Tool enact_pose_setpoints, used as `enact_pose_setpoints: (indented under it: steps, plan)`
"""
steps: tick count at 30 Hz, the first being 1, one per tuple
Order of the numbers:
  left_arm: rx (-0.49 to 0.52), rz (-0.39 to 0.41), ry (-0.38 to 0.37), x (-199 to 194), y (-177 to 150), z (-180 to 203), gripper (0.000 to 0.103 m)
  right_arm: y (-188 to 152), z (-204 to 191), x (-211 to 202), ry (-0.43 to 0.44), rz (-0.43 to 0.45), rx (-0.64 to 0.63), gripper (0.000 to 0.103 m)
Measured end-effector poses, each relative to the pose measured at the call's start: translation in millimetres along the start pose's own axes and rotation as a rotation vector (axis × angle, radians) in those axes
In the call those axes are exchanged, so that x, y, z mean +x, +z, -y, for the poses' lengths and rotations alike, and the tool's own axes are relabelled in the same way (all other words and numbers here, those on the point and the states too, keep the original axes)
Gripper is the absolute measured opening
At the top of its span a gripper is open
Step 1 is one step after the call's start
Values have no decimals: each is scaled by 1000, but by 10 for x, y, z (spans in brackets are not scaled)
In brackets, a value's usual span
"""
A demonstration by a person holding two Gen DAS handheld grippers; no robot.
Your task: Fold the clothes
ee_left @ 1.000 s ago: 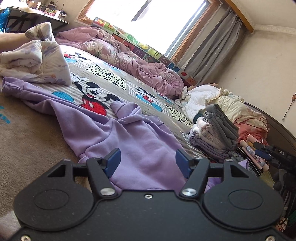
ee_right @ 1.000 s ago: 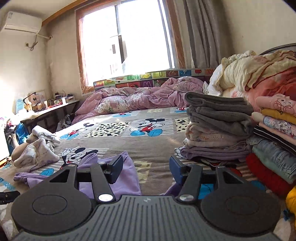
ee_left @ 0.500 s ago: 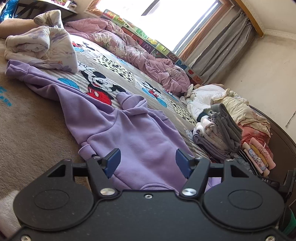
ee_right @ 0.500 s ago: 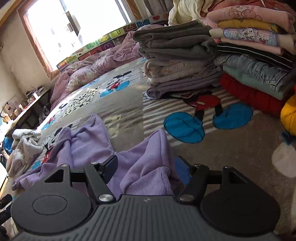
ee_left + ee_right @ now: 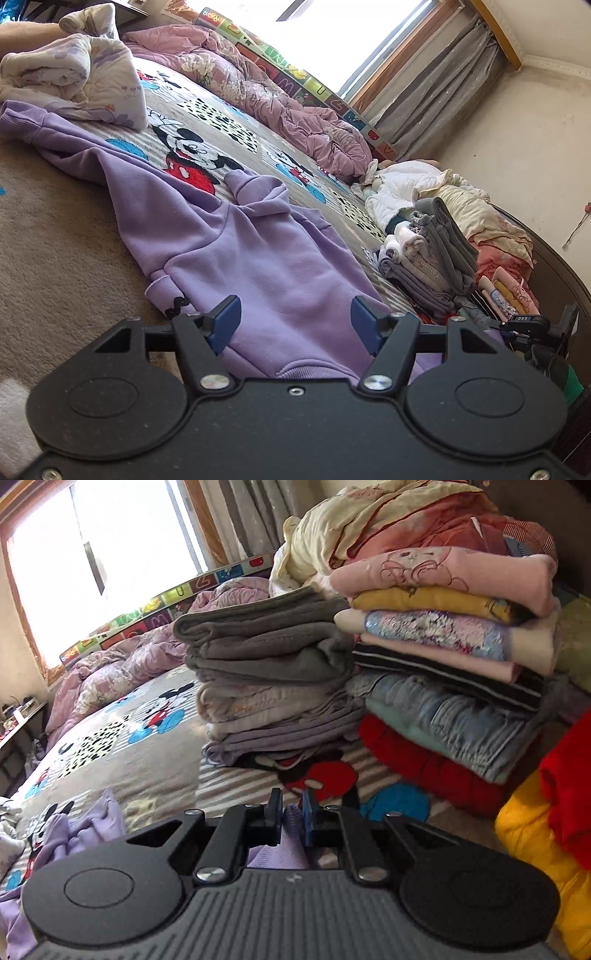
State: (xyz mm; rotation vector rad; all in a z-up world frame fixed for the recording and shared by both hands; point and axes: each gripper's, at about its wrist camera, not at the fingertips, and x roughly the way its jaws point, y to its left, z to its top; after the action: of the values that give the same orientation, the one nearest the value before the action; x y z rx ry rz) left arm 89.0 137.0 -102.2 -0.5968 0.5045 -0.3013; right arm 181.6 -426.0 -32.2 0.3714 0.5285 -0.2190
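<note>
Right wrist: hoodie cuff point(image 5: 293, 818) between pads.

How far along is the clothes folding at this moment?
Done: two stacks of folded clothes sit on the bed. In hand: the purple hoodie lies spread out, unfolded; the right gripper has just closed on its ribbed cuff, while the left gripper is open over the hem. Left: folding the hoodie, plus the crumpled floral garment.

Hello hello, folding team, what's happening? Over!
Right gripper just closed, pinching purple hoodie cuff. Left gripper open above hem. Hoodie spread unfolded on bed. Nothing blocking.
</note>
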Motion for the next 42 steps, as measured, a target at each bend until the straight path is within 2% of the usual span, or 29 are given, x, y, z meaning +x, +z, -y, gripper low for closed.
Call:
enact_pose_setpoints:
  steps: [4, 5, 6, 9, 13, 16, 17, 20, 23, 27, 31, 34, 36, 42]
  plan:
    - [-8, 0, -2, -2, 5, -16, 65, 145, 66, 23, -102, 43, -44, 17]
    - [-10, 1, -4, 0, 9, -17, 65, 147, 72, 4, -115, 54, -49, 18]
    - [-11, 2, -3, 2, 13, -18, 65, 117, 77, -34, -99, 64, -41, 24]
    - [-7, 8, 6, 0, 27, -23, 65, -65, -37, -163, -17, 70, -50, 35]
    - [34, 18, 21, -38, 37, 18, 65, -389, -401, -346, 121, 48, -125, 40]
    - [119, 22, 33, -106, 42, 120, 65, -639, -800, -496, 268, 8, -227, 41]
    - [166, 17, 35, -136, 53, 174, 66, -713, -939, -547, 316, -5, -272, 41]
    - [392, -49, 91, -129, 42, 389, 66, -942, -1363, -736, 451, -51, -454, 44]
    - [644, -131, 150, -91, -17, 614, 69, -1235, -1751, -892, 549, -111, -712, 51]
    - [998, -233, 214, 83, -310, 795, 69, -1676, -2073, -1120, 560, -124, -1032, 53]
    - [1281, -272, 229, 209, -559, 808, 68, -2042, -2144, -1237, 538, -126, -1237, 53]
    - [1423, -292, 267, 297, -638, 751, 66, -2185, -2142, -1214, 526, -105, -1295, 52]
    - [1483, -306, 282, 356, -652, 689, 60, -2246, -2146, -1180, 510, -76, -1316, 51]
    - [1544, -346, 241, 463, -563, 582, 56, -2415, -2127, -1014, 500, -52, -1402, 49]
